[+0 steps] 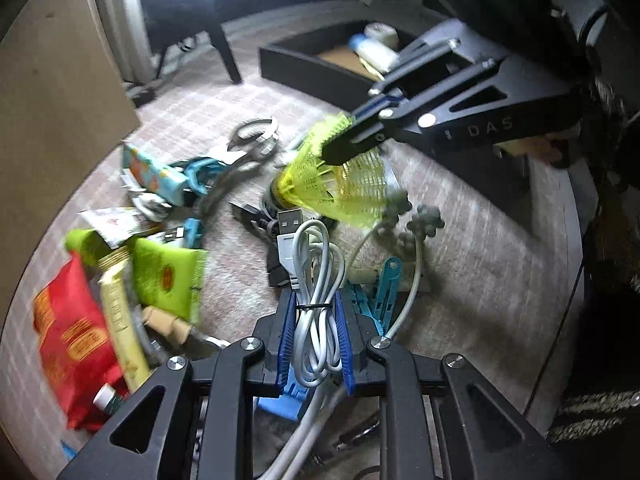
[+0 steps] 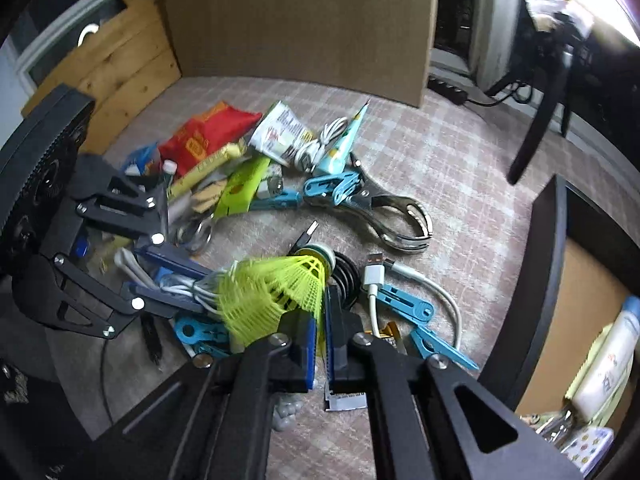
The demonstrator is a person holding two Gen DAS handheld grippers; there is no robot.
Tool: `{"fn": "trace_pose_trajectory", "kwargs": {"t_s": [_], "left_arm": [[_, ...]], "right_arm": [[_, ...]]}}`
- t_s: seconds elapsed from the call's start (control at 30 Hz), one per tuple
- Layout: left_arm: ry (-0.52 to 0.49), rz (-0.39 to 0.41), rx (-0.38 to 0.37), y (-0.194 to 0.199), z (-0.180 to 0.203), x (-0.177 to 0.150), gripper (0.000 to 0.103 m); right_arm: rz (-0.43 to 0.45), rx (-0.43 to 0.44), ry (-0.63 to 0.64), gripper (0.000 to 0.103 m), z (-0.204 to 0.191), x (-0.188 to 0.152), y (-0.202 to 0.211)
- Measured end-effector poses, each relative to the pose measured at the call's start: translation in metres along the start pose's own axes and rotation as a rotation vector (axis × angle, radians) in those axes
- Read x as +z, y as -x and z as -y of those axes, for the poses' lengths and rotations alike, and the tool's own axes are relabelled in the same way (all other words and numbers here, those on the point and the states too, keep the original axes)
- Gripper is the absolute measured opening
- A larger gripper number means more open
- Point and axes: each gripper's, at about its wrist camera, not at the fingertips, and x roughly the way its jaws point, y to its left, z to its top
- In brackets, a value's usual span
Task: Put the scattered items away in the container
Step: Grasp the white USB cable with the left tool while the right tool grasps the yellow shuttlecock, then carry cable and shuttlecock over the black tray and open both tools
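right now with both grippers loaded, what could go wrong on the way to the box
1. The right hand-held gripper pinches only the thin mesh skirt of the yellow shuttlecock; it could crush or slip free.
2. The left hand-held gripper holds the white cable bundle with loops hanging loose; they might snag the blue clips beneath.
3. The two loads sit close together, so they may tangle when lifted toward the black box.

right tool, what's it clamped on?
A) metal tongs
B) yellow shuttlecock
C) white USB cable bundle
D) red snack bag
B. The right tool has its blue pads shut on the skirt of the yellow shuttlecock; the left wrist view shows the same grip. The white cable bundle sits in the left tool instead.
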Motion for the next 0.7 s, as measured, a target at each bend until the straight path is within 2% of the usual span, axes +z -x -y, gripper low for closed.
{"fn": "trace_pose_trajectory", "kwargs": {"t_s": [0.13,0.3,0.43,0.7], "left_arm": [[0.058,0.054,0.047,0.020,-0.003,-0.007,0.019],[0.148,0.123,0.068,0.038,-0.007,-0.005,0.019],[0.166,0.167,0.080,0.049,-0.003,0.000,0.019],[0.162,0.217,0.062,0.048,0.022,0.031,0.019]], "right_arm": [[0.058,0.005,-0.037,0.003,0.000,-0.001,0.014],[0.122,-0.002,-0.108,0.003,0.008,-0.005,0.029],[0.172,-0.012,-0.153,0.003,0.017,-0.010,0.049],[0.276,-0.063,-0.257,0.003,0.043,-0.033,0.099]]}}
